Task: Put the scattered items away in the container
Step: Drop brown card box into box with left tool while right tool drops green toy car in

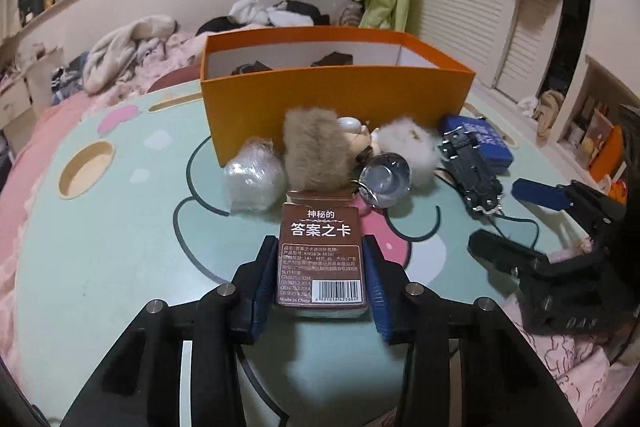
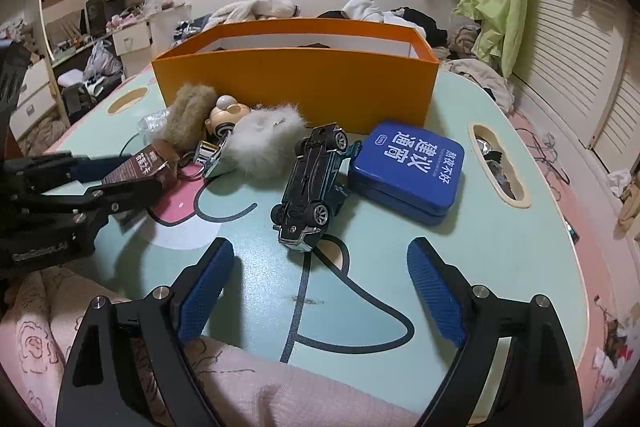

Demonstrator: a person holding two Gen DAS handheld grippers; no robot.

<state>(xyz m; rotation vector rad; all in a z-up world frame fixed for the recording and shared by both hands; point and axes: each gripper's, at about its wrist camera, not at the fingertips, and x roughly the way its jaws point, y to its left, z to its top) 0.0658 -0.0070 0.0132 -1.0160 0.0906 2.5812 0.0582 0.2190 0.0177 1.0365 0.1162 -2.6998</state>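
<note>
Your left gripper point(image 1: 320, 267) clamps the card box point(image 1: 322, 259); your right gripper point(image 2: 320, 291) hangs open before the toy car point(image 2: 310, 183), orange box point(image 2: 296, 83) behind

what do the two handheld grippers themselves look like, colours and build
Both are alike: the left gripper and right gripper are matte black angular plastic linkages with cut-out slots, joined by round silver pivot pins. Each finger carries a flat blue textured pad. No cables, sleeves or readable markings show on them.
</note>
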